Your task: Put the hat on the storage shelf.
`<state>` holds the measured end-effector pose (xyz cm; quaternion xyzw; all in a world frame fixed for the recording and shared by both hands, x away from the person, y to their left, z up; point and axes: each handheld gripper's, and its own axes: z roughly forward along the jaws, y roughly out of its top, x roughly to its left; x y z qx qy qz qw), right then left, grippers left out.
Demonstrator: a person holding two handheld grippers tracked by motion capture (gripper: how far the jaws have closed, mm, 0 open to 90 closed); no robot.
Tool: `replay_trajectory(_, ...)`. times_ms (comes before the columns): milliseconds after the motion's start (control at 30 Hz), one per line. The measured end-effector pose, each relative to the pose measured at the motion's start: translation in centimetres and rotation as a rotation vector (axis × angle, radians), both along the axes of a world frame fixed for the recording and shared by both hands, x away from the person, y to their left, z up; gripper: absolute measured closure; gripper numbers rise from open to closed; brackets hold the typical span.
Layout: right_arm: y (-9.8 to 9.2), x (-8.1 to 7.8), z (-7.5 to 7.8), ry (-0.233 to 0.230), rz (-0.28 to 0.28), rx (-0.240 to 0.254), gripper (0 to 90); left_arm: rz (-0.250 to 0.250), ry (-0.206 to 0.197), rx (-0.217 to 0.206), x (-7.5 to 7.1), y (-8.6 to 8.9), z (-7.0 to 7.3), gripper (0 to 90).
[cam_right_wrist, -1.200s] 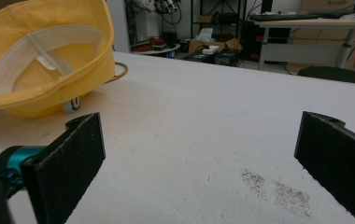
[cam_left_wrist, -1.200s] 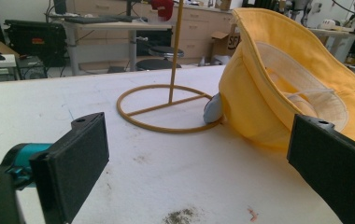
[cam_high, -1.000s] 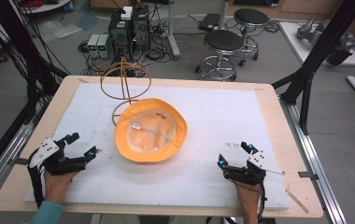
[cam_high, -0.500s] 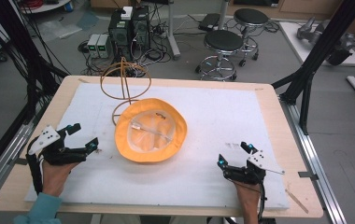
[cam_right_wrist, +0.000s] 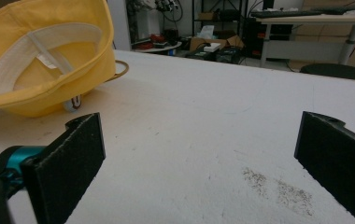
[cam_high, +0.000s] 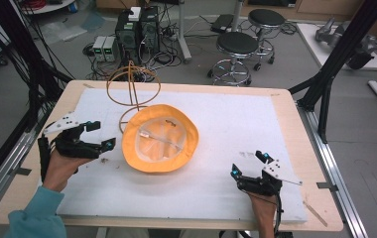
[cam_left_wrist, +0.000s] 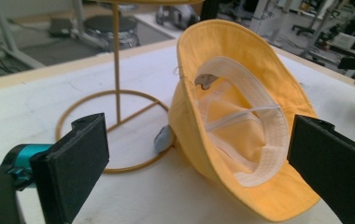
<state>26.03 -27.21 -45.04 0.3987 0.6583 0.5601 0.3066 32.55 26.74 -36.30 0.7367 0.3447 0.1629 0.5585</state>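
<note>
Over on the left side of the table, the left gripper (cam_high: 99, 135) is up off the white mat (cam_high: 236, 124), jaws spread wide with nothing between them, pointed right at the yellow bucket hat (cam_high: 159, 145). From the high view its tips are just beside the hat's left brim, close but not touching as far as I can tell. In the left gripper view the jaws frame the hat, which sits upside down and tipped, so you look straight into it: white sweatband, a white strap across the inside, a small tag near the rim.

Just behind the hat, on the far left part of the mat, is a gold wire hat stand (cam_high: 132, 87) with a ring base, a thin upright post and a ring on top. The hat's far-left edge lies over the base ring. There's also a small grey patch (cam_left_wrist: 164, 138) poking out from under the hat by that ring; can't tell what it is.

Hat itself is roughly mid-table, a bit left of centre.

Near the right front corner, the right gripper (cam_high: 249, 165) sits low at the mat's near edge, well apart from the hat, jaws also wide open and holding nothing. Its view has bare mat between the jaws, some dark speckles (cam_right_wrist: 278, 189), and the hat off to the left.
</note>
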Motion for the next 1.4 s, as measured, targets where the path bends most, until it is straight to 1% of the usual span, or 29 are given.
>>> replay_trajectory(67, 0.0, 0.0, 0.0, -0.001, -0.001, -0.002, 0.6, -0.019, 0.027, 0.021, 0.7, -0.5, 0.2, 6.0)
replay_trajectory(167, 0.0, 0.0, 0.0, -0.001, -0.001, -0.002, 0.6, -0.031, 0.062, 0.057, 1.5, -1.4, 0.3, 6.0)
replay_trajectory(200, 0.0, 0.0, 0.0, -0.002, -0.001, -0.003, 0.6, -0.036, 0.067, 0.060, 1.6, -1.6, 0.3, 10.7)
replay_trajectory(233, 0.0, 0.0, 0.0, -0.002, -0.001, -0.003, 0.6, -0.040, 0.077, 0.066, 1.8, -1.8, 0.2, 10.7)
replay_trajectory(300, 0.0, 0.0, 0.0, -0.002, -0.001, -0.002, 0.6, -0.035, 0.091, 0.081, 2.1, -2.2, -0.1, 15.5)
replay_trajectory(400, 0.0, 0.0, 0.0, -0.003, 0.001, -0.003, 0.6, -0.026, 0.102, 0.106, 2.4, -2.5, -0.5, 16.6)
replay_trajectory(433, 0.0, 0.0, 0.0, -0.003, 0.001, -0.003, 0.6, -0.029, 0.109, 0.108, 2.5, -2.6, -0.6, 16.6)
replay_trajectory(533, 0.0, 0.0, 0.0, -0.002, 0.000, -0.004, 0.6, -0.041, 0.131, 0.099, 2.8, -2.8, -0.8, 21.2)
replay_trajectory(600, 0.0, 0.0, 0.0, -0.004, 0.002, -0.004, 0.6, -0.041, 0.148, 0.097, 3.1, -2.9, -1.1, 22.1)
replay_trajectory(700, 0.0, 0.0, 0.0, -0.005, 0.002, -0.005, 0.6, -0.026, 0.162, 0.096, 3.4, -3.1, -1.4, 23.6)
replay_trajectory(767, 0.0, 0.0, 0.0, 0.003, 0.002, 0.000, 0.6, -0.035, 0.174, 0.097, 3.6, -3.4, -1.6, 24.7)
replay_trajectory(800, 0.0, 0.0, 0.0, 0.003, 0.002, 0.000, 0.6, -0.035, 0.174, 0.097, 3.6, -3.4, -1.6, 25.3)
replay_trajectory(933, 0.0, 0.0, 0.0, -0.006, 0.004, -0.005, 0.6, -0.050, 0.193, 0.107, 3.8, -3.8, -2.0, 28.5)
replay_trajectory(967, 0.0, 0.0, 0.0, -0.005, 0.004, -0.004, 0.6, -0.055, 0.205, 0.107, 3.9, -3.9, -2.1, 30.2)
replay_trajectory(1000, 0.0, 0.0, 0.0, -0.005, 0.004, -0.004, 0.6, -0.055, 0.205, 0.107, 3.9, -3.9, -2.1, 31.6)
replay_trajectory(1033, 0.0, 0.0, 0.0, 0.001, 0.004, -0.001, 0.6, -0.057, 0.222, 0.104, 3.9, -4.0, -2.2, 34.5)
replay_trajectory(1100, 0.0, 0.0, 0.0, -0.001, 0.003, -0.004, 0.6, -0.064, 0.227, 0.105, 3.9, -4.1, -2.2, 40.6)
replay_trajectory(1133, 0.0, 0.0, 0.0, -0.001, 0.003, -0.004, 0.6, -0.064, 0.227, 0.105, 3.9, -4.1, -2.2, 42.3)
replay_trajectory(1167, 0.0, 0.0, 0.0, -0.001, 0.004, -0.002, 0.6, -0.065, 0.232, 0.108, 3.9, -4.2, -2.2, 44.8)
replay_trajectory(1200, 0.0, 0.0, 0.0, 0.001, 0.003, -0.001, 0.6, -0.061, 0.239, 0.124, 3.8, -4.4, -2.3, 46.1)
replay_trajectory(1233, 0.0, 0.0, 0.0, -0.004, 0.002, -0.003, 0.6, -0.061, 0.239, 0.124, 3.8, -4.4, -2.3, 46.2)
replay_trajectory(1267, 0.0, 0.0, 0.0, -0.004, 0.002, -0.003, 0.6, -0.064, 0.242, 0.139, 3.8, -4.5, -2.4, 46.2)
replay_trajectory(1300, 0.0, -0.1, 0.0, -0.002, 0.001, 0.005, 0.6, -0.073, 0.246, 0.149, 3.7, -4.9, -2.4, 51.9)
replay_trajectory(1333, 0.0, -0.1, 0.0, -0.002, 0.001, 0.005, 0.6, -0.073, 0.246, 0.149, 3.7, -4.9, -2.4, 56.3)
replay_trajectory(1400, 0.0, -0.1, 0.0, -0.002, 0.000, 0.005, 0.6, -0.086, 0.226, 0.152, 3.4, -5.1, -2.4, 67.1)
